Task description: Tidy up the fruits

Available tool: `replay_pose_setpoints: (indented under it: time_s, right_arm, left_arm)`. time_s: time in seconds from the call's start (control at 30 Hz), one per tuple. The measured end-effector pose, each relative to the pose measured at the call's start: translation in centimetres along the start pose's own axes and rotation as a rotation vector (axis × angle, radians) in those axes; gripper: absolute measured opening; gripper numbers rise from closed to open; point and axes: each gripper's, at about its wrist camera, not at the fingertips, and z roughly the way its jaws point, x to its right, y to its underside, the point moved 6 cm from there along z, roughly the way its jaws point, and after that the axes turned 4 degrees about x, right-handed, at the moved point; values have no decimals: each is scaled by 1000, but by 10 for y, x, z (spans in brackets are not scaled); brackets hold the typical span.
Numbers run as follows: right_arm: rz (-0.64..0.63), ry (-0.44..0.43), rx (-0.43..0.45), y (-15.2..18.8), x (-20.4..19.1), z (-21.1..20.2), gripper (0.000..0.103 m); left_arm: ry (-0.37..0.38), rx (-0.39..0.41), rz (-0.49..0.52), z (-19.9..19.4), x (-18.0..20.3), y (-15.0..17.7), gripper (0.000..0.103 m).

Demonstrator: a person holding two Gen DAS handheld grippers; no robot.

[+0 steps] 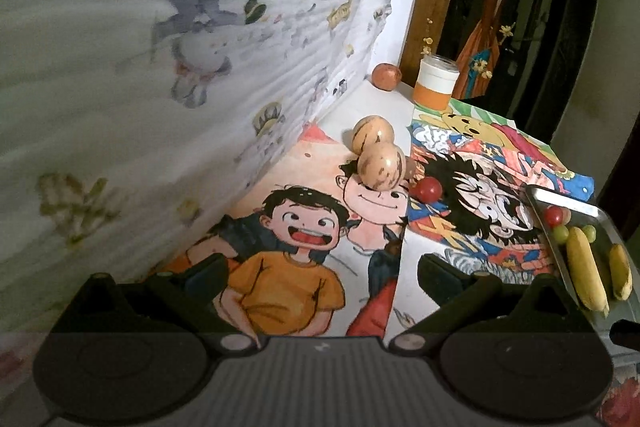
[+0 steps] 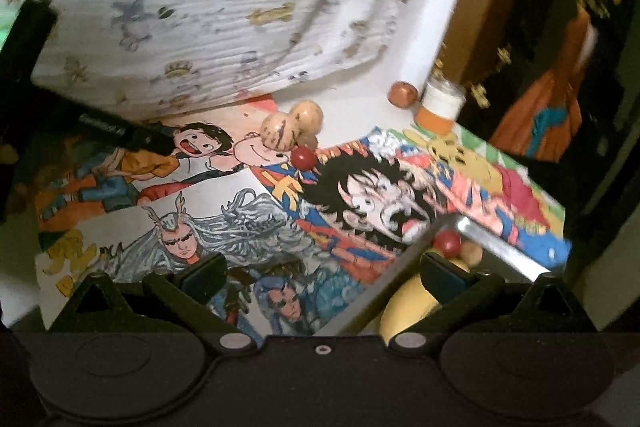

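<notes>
Beside the metal tray [image 1: 538,205] holding two bananas [image 1: 585,273], both grippers, left [image 1: 322,273] and right [image 2: 322,273], stood wide, empty.

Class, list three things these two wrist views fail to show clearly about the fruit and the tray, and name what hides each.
1. Metal tray: left wrist view, near end hidden behind the left tongs.
2. Banana: right wrist view, mostly hidden by the right tongs.
3. Small pale fruit: right wrist view, blurred and behind the red fruit.
</notes>
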Motion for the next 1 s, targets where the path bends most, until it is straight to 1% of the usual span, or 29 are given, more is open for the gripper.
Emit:
replay_pose_setpoints:
  time_s: [0.13,0.3,0.43,0.53,0.77,1.0]
  right_arm:
    - [-99,-25,21,-7,-3,8,102]
    - [-127,-94,27,-14,-1,22,102]
    - [-205,-111,10,-18,4,44,102]
    - [-242,-126,3,-19,10,59,102]
    - [-229,-197,-9,-23,22,94,102]
    - [-229,-248,-5,-25,26,118,99]
  left_arm:
    - [10,-1,-1,11,4,-6,103]
    - [28,-12,-23,28,8,-14,103]
    - [55,-20,-64,45,11,-21,103]
    - [71,-25,-71,58,15,-27,103]
    - [113,-17,-92,89,25,-41,103]
    - [151,-37,-122,113,29,-46,103]
